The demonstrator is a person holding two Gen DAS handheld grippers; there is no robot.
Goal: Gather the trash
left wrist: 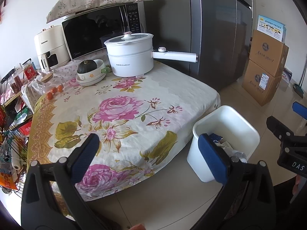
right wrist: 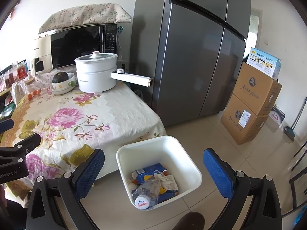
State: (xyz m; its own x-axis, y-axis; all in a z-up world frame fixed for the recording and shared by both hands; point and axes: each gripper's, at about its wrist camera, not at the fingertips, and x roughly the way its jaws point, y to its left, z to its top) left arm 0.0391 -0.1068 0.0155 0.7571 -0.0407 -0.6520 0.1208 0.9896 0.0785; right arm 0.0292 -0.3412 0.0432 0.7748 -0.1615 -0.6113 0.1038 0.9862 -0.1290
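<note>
A white square bin (right wrist: 134,151) stands on the floor beside the table; it also shows in the left wrist view (left wrist: 236,118). Inside it lie a crushed plastic bottle (right wrist: 147,191), a blue carton (right wrist: 151,169) and crumpled paper (right wrist: 168,181). My right gripper (right wrist: 153,170) is open and empty, held above the bin. My left gripper (left wrist: 149,153) is open and empty, above the near edge of the floral tablecloth (left wrist: 122,103), left of the bin. The right gripper's tip shows at the right edge of the left wrist view (left wrist: 278,126).
On the table's far end stand a white electric pot (left wrist: 130,57) with a long handle, a bowl with a dark squash (left wrist: 90,71), a glass jar, small tomatoes (left wrist: 54,92), a microwave and an air fryer. A grey fridge (right wrist: 191,57) and stacked cardboard boxes (right wrist: 249,105) stand behind the bin.
</note>
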